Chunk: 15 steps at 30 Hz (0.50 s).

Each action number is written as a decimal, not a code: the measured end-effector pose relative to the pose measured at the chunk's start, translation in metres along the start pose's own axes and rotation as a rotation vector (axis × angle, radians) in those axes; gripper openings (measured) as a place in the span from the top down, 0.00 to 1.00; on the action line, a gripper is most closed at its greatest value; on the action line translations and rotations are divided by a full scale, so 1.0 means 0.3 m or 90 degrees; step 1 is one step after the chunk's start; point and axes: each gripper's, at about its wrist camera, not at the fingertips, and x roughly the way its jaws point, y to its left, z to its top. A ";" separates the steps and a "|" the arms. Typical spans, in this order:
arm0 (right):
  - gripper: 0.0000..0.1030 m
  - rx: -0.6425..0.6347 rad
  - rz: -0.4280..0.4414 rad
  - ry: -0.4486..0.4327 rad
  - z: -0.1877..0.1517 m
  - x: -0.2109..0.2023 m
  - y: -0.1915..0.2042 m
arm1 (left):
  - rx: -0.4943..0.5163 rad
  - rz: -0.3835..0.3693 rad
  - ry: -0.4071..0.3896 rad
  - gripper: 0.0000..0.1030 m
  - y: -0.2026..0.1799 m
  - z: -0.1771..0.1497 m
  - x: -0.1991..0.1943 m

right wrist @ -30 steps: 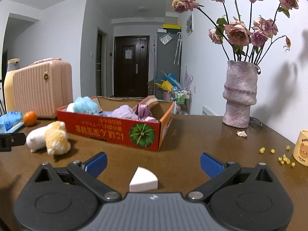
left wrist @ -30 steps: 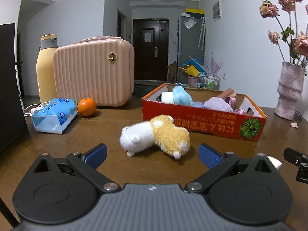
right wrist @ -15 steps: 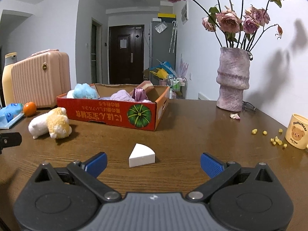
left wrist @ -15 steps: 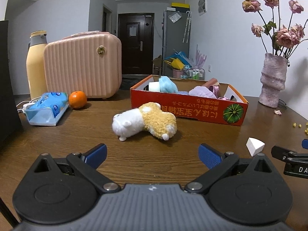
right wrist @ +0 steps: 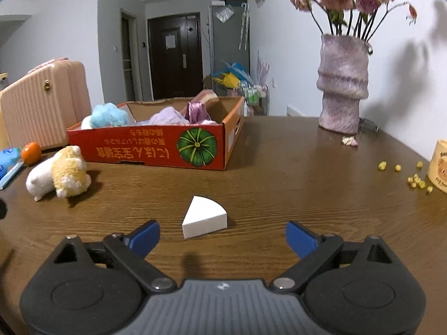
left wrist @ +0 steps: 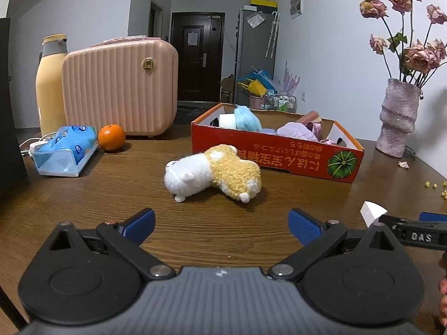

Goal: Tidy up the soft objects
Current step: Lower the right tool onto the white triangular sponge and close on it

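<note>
A white and yellow plush toy lies on the wooden table in front of my open, empty left gripper; it also shows at the left of the right wrist view. A white wedge-shaped sponge sits just ahead of my open, empty right gripper, a little left of its middle, and shows at the right of the left wrist view. A red cardboard box behind the plush holds blue, purple and pink soft items; it also shows in the right wrist view.
A pink case, a yellow bottle, a tissue pack and an orange stand at the back left. A purple vase of dried roses stands back right. A yellow cup and yellow crumbs lie far right.
Both grippers have pulled back from the box and stayed open. The sponge first receded from the right gripper, then came nearer again. The plush looks farther from the left gripper.
</note>
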 end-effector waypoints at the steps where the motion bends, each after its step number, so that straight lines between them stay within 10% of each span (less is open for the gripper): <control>1: 0.11 0.002 0.000 0.005 0.005 0.015 0.003 | -0.002 0.001 0.001 0.00 0.004 0.001 0.002; 7: 0.19 -0.009 -0.010 0.024 0.030 0.088 0.033 | -0.004 0.004 0.004 0.00 0.022 0.008 0.015; 15: 0.59 -0.010 -0.005 0.053 0.055 0.159 0.059 | -0.001 0.011 0.003 0.00 0.033 0.014 0.034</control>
